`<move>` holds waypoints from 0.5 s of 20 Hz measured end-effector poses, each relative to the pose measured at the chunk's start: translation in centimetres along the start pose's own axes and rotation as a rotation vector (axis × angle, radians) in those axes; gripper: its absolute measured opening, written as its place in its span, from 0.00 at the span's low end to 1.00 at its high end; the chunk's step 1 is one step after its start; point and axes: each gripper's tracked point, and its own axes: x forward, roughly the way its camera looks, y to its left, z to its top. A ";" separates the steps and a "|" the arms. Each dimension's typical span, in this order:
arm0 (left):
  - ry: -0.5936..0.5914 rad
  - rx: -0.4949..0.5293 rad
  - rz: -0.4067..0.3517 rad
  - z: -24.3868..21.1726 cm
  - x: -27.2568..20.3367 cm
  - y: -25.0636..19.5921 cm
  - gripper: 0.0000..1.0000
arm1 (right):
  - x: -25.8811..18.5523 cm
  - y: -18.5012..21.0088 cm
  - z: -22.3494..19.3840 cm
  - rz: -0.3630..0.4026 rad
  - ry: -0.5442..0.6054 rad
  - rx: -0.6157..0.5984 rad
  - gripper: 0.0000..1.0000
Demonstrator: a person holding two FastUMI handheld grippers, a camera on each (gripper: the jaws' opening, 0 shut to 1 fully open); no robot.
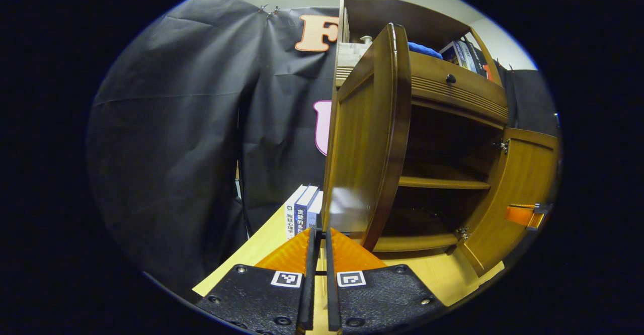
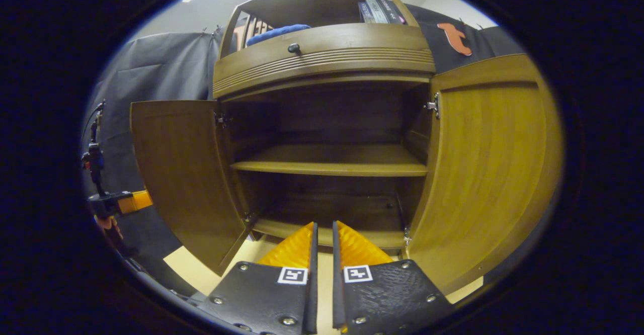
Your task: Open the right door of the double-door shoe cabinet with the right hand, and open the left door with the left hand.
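left door [image 2: 186,174], right door [image 2: 488,174] – both open (empty-handed)

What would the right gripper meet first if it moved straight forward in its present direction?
Probably the lower front edge of the brown wooden shoe cabinet. The right gripper points between both open doors at the cabinet's bottom compartment; depth is unclear, and nothing appears between.

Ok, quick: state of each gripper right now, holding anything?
Left gripper: fingers nearly together, nothing between them, in front of the open left door.
Right gripper: fingers close together, holding nothing, facing the open shoe cabinet.
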 end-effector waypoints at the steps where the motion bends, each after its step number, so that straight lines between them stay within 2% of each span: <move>1: -0.004 -0.002 -0.008 0.1 0.0 0.2 0.11 | 0.2 0.1 0.0 0.005 0.000 0.002 0.12; 3: -0.005 -0.009 -0.020 0.1 0.1 0.5 0.11 | 0.5 0.1 0.0 0.012 -0.001 0.002 0.12; 4: -0.005 -0.013 -0.022 0.2 0.1 0.8 0.16 | 0.5 0.1 0.1 0.014 -0.002 0.002 0.12; 6: -0.007 -0.015 -0.014 0.4 0.0 1.5 0.03 | 0.7 0.2 0.3 0.019 -0.007 0.002 0.12; 7: -0.006 -0.013 -0.005 0.4 0.1 1.9 0.00 | 0.9 0.2 0.3 0.020 -0.007 0.002 0.12; 8: -0.007 -0.009 0.002 0.5 0.0 2.4 0.07 | 1.0 0.2 0.2 0.021 -0.007 0.003 0.12; 9: -0.012 -0.008 0.003 0.8 0.1 2.6 0.00 | 1.1 0.2 0.2 0.022 -0.007 0.005 0.12; 10: -0.017 -0.009 0.004 0.8 0.0 3.3 0.07 | 1.1 0.2 0.3 0.023 -0.008 0.007 0.12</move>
